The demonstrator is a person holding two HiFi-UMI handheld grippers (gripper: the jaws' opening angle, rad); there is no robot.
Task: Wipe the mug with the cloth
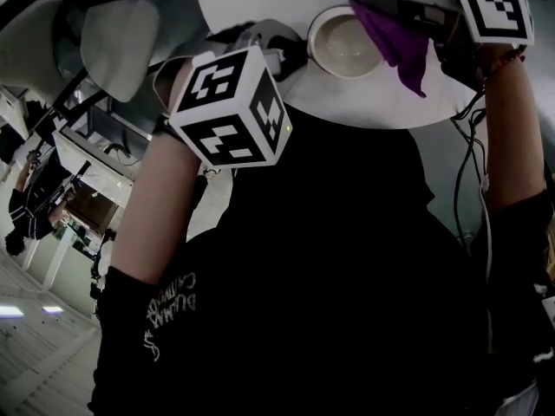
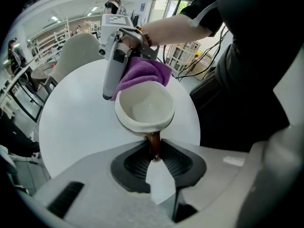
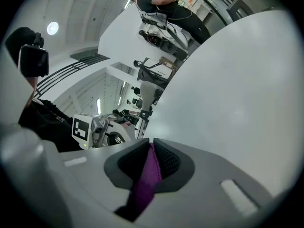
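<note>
A cream mug [image 2: 145, 106] hangs over the round white table [image 2: 76, 122]. My left gripper [image 2: 154, 150] is shut on its brown handle [image 2: 154, 142], and the mug's mouth faces the camera. In the head view the mug [image 1: 345, 43] sits between my left gripper [image 1: 286, 55] and my right gripper [image 1: 368, 0]. The right gripper [image 3: 152, 148] is shut on a purple cloth [image 3: 148, 177]. The left gripper view shows the cloth [image 2: 145, 74] bunched against the mug's far rim, under the right gripper [image 2: 114, 63]. Seen from the head, the cloth [image 1: 397, 43] drapes over the mug's right side.
A white chair [image 2: 76, 51] stands behind the table, and also shows as a chair [image 1: 113, 33] in the head view. Cables [image 2: 209, 56] hang off the right arm. My dark shirt [image 1: 329, 276] fills the lower head view. Another person [image 3: 166, 4] stands far off.
</note>
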